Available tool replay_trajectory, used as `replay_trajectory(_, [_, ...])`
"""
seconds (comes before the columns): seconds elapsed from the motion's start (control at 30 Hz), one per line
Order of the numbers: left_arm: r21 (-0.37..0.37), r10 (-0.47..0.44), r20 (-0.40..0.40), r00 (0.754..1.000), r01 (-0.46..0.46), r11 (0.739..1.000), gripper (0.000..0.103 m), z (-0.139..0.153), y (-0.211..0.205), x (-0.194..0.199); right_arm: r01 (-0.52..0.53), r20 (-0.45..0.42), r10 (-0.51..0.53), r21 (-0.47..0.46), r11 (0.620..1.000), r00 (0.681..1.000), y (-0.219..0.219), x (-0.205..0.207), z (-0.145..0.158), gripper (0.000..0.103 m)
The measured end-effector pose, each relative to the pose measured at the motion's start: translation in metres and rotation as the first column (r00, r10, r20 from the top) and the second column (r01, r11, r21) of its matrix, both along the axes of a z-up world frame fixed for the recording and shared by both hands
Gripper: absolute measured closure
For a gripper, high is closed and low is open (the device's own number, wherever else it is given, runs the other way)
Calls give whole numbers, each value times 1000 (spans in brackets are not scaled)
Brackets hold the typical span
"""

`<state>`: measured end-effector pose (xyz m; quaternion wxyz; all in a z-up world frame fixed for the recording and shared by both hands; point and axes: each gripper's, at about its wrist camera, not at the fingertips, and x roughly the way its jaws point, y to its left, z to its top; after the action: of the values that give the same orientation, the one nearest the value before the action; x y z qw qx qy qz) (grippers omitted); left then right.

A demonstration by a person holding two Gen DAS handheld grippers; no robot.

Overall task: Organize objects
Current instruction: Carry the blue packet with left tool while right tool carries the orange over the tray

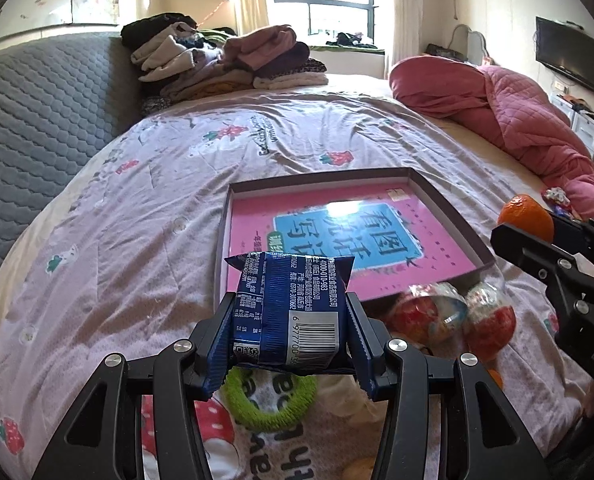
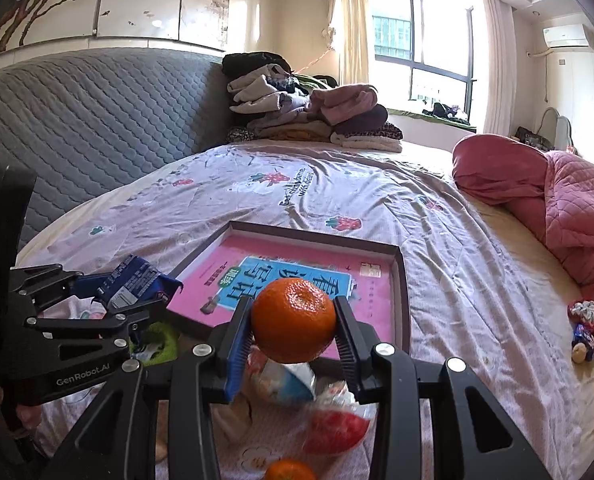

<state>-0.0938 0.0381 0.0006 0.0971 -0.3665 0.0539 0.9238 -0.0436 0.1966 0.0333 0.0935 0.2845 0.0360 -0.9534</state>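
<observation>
Glossy foil snack pack, matt cloth bedsheet.

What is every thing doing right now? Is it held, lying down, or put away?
Left gripper: jaws shut on the blue snack packet, held in the air.
Right gripper: jaws shut on the orange, held up.
Box lid: lying open side up on the bed, pink book flat inside.
Green ring: lying on the bed.
Wrapped toy eggs: lying on the bed, outside the lid.
</observation>
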Motion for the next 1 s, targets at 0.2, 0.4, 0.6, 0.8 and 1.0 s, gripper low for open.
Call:
replay_trajectory(0.2, [-5,5,-1,1000,-5,1000,50,6,-1,-19,-9,-5,9,22,1000,1000,2,-18,4,63])
replay_trajectory(0.4, [0,10,-2,1000,-10,1000,50,12,-3,-38,3,10,-3,2,1000,1000,10,-32,6,63])
replay_trajectory(0.6, [7,6,-20,1000,-6,1000,50,18,-1,-55,2,2,-2,17,1000,1000,13,-48,12,63])
replay_trajectory(0.8, [-25,-13,-22,1000,12,1000,50,13,7,-74,-3,20,3,22,1000,1000,18,-66,9,63])
replay_trajectory(1.0, [-33,-10,4,1000,11,999,50,-1,6,-92,1,53,-3,33,999,999,24,-87,0,63])
